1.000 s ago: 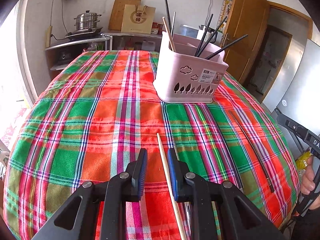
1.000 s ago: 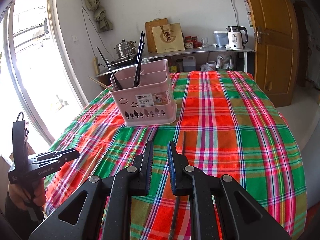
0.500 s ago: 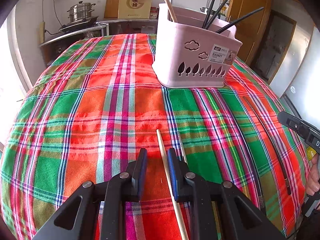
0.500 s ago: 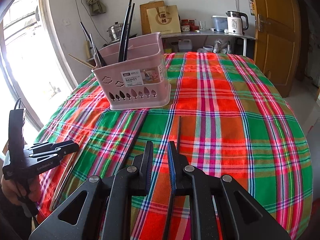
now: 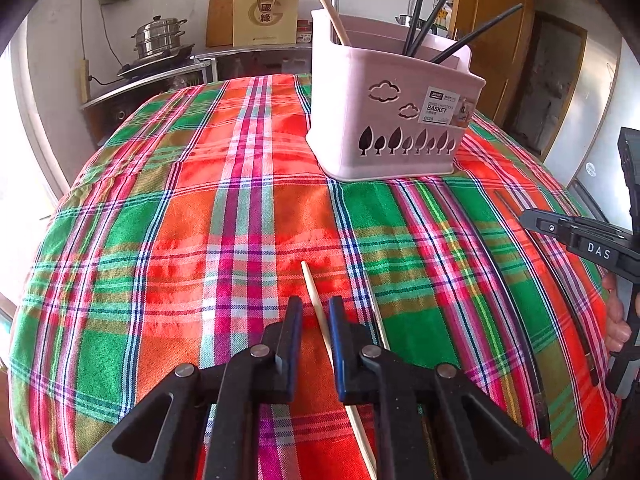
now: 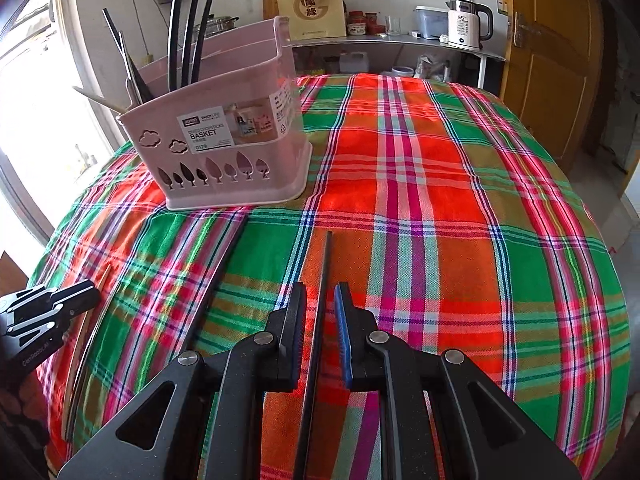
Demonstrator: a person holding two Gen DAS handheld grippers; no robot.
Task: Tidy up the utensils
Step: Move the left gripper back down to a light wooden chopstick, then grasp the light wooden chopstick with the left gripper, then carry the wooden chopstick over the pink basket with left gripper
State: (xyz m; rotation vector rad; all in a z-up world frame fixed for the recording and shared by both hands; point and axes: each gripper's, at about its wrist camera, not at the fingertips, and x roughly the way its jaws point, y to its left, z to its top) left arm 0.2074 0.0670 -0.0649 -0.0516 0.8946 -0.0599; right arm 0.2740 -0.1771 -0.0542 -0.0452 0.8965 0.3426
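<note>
A pink chopstick basket (image 5: 392, 120) stands on the plaid tablecloth (image 5: 200, 220) and holds several black and wooden chopsticks; it also shows in the right wrist view (image 6: 224, 140). My left gripper (image 5: 314, 312) is open, low over the cloth, its jaws on either side of a wooden chopstick (image 5: 316, 300) that lies flat. My right gripper (image 6: 320, 300) is open, its jaws on either side of a black chopstick (image 6: 324, 264) lying on the cloth.
More chopsticks lie on the cloth: black ones (image 5: 508, 300) right of my left gripper, one (image 6: 224, 264) near the basket. Behind the table stand a shelf with a steamer pot (image 5: 160, 38), a kettle (image 6: 464, 24) and a wooden door (image 6: 560, 52).
Both grippers have moved forward and down toward the cloth, closer to the basket. Each chopstick now lies deeper between its gripper's jaws. The jaws stay open.
</note>
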